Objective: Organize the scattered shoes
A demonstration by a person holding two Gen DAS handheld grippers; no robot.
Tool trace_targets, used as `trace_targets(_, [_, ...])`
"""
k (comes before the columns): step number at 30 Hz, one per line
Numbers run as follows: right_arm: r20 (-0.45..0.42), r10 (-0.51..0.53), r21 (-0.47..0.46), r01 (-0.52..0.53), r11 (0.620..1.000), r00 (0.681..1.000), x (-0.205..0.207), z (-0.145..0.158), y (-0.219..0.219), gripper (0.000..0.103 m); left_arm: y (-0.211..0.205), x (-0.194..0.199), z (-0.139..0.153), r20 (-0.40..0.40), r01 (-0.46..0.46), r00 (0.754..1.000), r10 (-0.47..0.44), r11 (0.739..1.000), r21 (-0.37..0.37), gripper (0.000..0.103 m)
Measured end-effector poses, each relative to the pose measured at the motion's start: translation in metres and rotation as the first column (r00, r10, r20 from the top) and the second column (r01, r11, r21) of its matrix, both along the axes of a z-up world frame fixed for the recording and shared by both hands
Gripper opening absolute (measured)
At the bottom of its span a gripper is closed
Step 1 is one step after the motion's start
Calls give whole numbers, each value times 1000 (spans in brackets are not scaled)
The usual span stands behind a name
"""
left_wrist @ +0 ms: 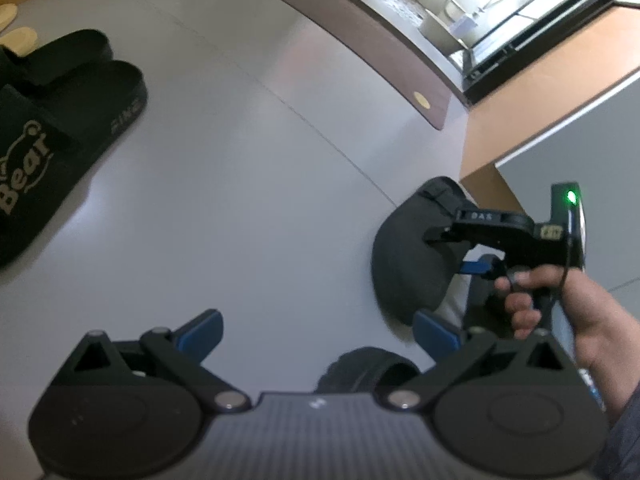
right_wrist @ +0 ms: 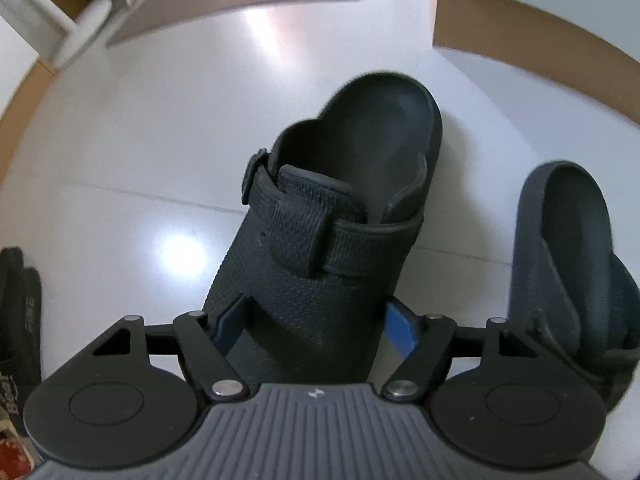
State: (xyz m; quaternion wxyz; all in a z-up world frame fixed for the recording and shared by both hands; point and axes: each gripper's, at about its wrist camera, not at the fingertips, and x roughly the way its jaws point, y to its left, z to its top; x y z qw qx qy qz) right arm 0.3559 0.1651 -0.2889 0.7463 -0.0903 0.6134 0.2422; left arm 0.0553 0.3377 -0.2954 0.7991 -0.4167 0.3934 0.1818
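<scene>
A black textured clog [right_wrist: 344, 184] with a strap lies on the pale floor, its heel end away from me. My right gripper [right_wrist: 316, 320] points steeply down over its toe, and both blue pads [right_wrist: 402, 320] lie against its sides. A second dark grey clog [right_wrist: 568, 260] lies just to its right. In the left wrist view a hand holds the right gripper [left_wrist: 460, 276] over the black clog [left_wrist: 408, 256]. My left gripper [left_wrist: 320, 332] is open with only floor between its fingers. A dark ribbed shoe part [left_wrist: 364, 368] shows just beneath it.
A pair of black "Bear" slides [left_wrist: 68, 120] sits at the left, also seen as the black slides [right_wrist: 20, 320]. Beige slippers [left_wrist: 16, 36] lie behind them. A brown mat [left_wrist: 360, 48] lies by the doorway, and a wooden wall base [left_wrist: 520, 120] runs along the right.
</scene>
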Motion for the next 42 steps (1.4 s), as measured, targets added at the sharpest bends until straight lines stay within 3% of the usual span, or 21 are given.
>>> trace_targets(11, [-118,-13,-92,2,996,993,-5,1,-27,73,-2,-11,-5,-17,-37,999,37,999,0,102])
trace_targets(29, [-108,-9,-133,-5,991,994,-26,12,-52,73,-2,-6,-8,-27,-46,999,45,999,-5,102])
trace_targets(36, [-128,-15,-53,8,999,992,-40,37,-76,74,-10,-4,4,-41,-24,999,25,999,26,102])
trace_targets(42, [-105,-29,8,31,999,994,-58,80,-112,74,-22,1,18,-34,-28,999,29,999,21,102])
